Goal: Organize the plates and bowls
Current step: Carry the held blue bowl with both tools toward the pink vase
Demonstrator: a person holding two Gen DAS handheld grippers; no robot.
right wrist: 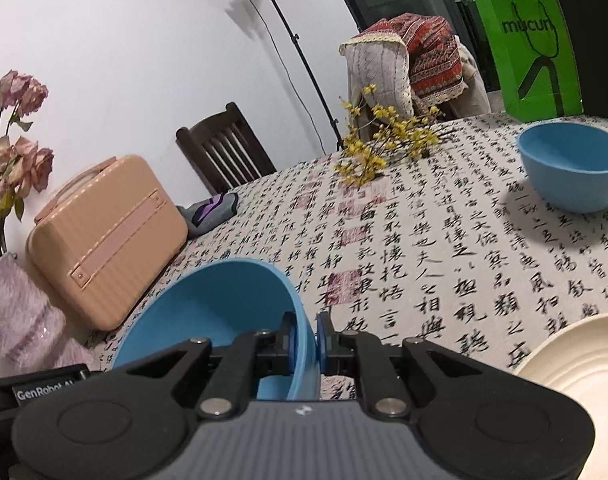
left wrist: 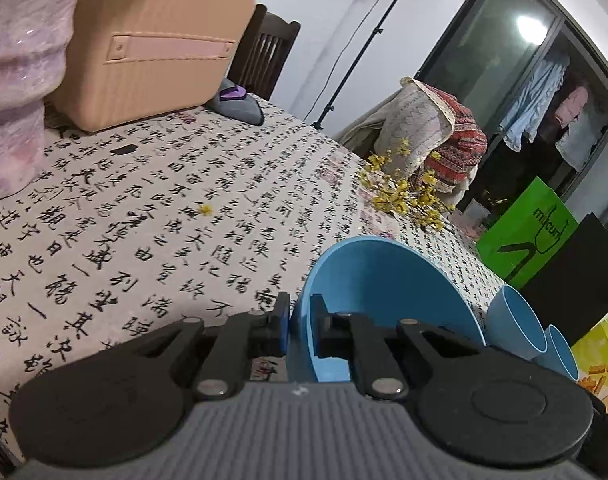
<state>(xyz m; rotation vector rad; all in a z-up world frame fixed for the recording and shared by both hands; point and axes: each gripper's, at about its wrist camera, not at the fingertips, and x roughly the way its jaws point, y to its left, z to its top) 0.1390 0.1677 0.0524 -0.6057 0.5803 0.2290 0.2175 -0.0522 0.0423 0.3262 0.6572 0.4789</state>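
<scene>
My left gripper point(left wrist: 300, 330) is shut on the rim of a blue bowl point(left wrist: 384, 292), held tilted above the table. Two more blue bowls point(left wrist: 516, 322) show close behind it at the right, partly hidden. My right gripper point(right wrist: 306, 338) is shut on the rim of another blue bowl point(right wrist: 208, 312), one finger inside and one outside. A further blue bowl point(right wrist: 572, 168) stands upright on the table at the far right. A cream ribbed plate point(right wrist: 584, 360) lies at the near right edge.
The table has a calligraphy-print cloth point(right wrist: 424, 240). A peach case point(right wrist: 104, 236), a grey-purple cloth point(right wrist: 212, 212), yellow flower sprigs point(right wrist: 380, 148) and a pink vase with roses point(right wrist: 20, 300) stand at the back. A green bag point(right wrist: 532, 52) and chairs point(right wrist: 224, 148) lie beyond.
</scene>
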